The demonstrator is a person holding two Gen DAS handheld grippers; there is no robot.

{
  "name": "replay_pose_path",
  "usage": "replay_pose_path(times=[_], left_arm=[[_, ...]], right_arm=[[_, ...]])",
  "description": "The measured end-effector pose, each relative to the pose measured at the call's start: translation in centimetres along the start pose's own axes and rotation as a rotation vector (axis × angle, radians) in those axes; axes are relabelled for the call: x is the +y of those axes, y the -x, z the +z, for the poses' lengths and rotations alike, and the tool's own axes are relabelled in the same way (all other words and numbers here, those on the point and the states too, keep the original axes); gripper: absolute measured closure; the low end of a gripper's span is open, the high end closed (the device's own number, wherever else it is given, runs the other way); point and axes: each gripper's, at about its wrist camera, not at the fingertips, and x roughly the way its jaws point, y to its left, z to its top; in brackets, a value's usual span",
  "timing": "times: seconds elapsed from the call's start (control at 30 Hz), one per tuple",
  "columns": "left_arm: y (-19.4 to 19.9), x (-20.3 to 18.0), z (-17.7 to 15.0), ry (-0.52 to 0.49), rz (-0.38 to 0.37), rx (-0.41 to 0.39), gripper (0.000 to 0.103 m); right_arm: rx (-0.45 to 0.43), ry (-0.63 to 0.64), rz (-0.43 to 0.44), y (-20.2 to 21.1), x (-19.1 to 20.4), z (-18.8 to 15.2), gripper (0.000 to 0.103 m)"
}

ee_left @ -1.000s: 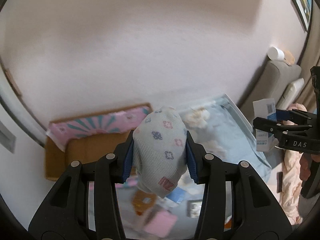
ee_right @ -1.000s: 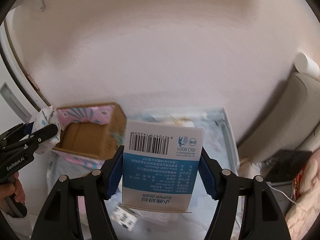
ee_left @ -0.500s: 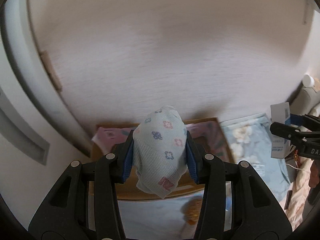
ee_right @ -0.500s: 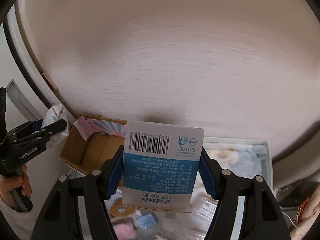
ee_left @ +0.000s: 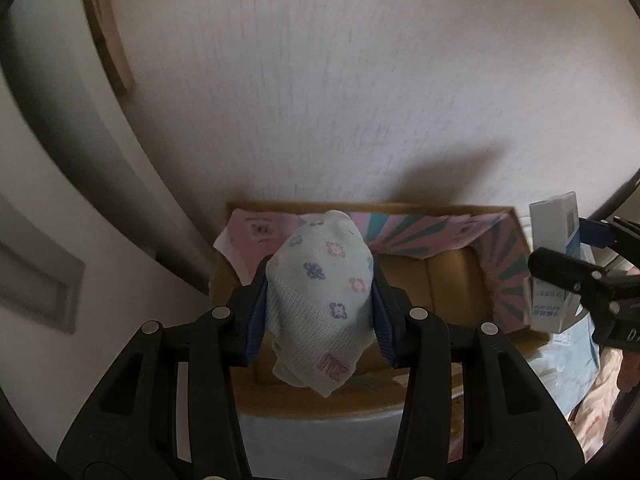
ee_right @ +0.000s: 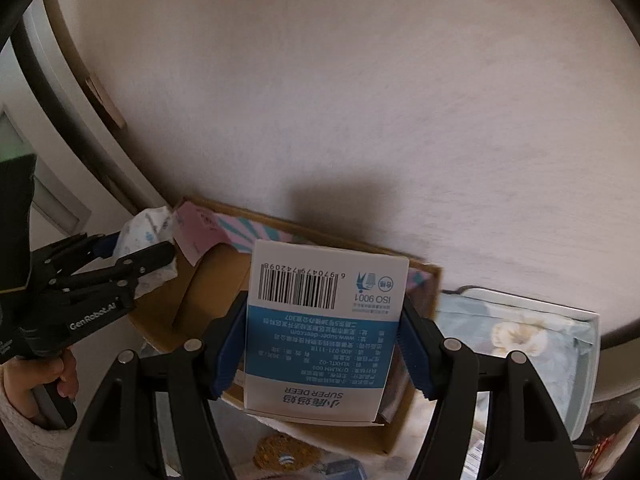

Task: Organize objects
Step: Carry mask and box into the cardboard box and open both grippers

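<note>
My left gripper (ee_left: pixel 320 304) is shut on a pale sock (ee_left: pixel 320 300) with small flower marks and holds it above an open cardboard box (ee_left: pixel 440 288) with pink and teal flaps. My right gripper (ee_right: pixel 324 344) is shut on a white and blue carton (ee_right: pixel 324 328) with a barcode, held over the same cardboard box (ee_right: pixel 216 280). The right gripper and carton (ee_left: pixel 554 264) show at the right edge of the left wrist view. The left gripper with the sock (ee_right: pixel 148 248) shows at the left of the right wrist view.
The box stands against a pale wall (ee_right: pixel 360 100). A floral blue cloth in a tray (ee_right: pixel 520 336) lies right of the box. A cookie-like round item (ee_right: pixel 284 454) and small packets lie below the box. A white door frame (ee_left: pixel 60 200) is at the left.
Both grippers have moved left and closer to the cardboard box, which now lies straight ahead and larger in both views. Both still hold their objects.
</note>
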Motion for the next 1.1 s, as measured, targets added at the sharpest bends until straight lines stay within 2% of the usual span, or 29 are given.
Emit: replay_pose_path(times=[0.27,0.53,0.83,1.0,1.03,1.07,1.1], left_arm=[[-4.8,1.0,-1.2,-0.008,-0.003,0.097,0.062],[-7.6,0.8,-2.3,-0.054,0.007,0.157,0.062],[-8.9,0.9,-3.3,-0.101,0.009,0.184,0.062],[-8.6,0.8,-3.2,-0.134,0.031,0.17,0.061],[-8.4,0.7,-3.1,-0.141,0.04,0.168,0.06],[-8.3,0.7,-3.0,-0.145,0.04,0.164,0.054],[-8.1,0.7,-2.9,-0.147,0.034,0.16,0.045]], right_arm=[[0.103,0.014,-0.005,-5.8,0.9,-0.4,0.039],[0.169,0.001,0.002,-9.6,1.1,-1.8,0.039],[0.197,-0.011,0.013,-11.6,1.2,-3.0,0.039],[0.199,0.034,0.014,-12.0,1.9,-3.2,0.038],[0.202,0.04,0.021,-12.0,1.9,-3.3,0.037],[0.199,0.042,0.032,-12.0,1.9,-3.4,0.032],[0.193,0.043,0.043,-11.8,1.8,-3.6,0.015]])
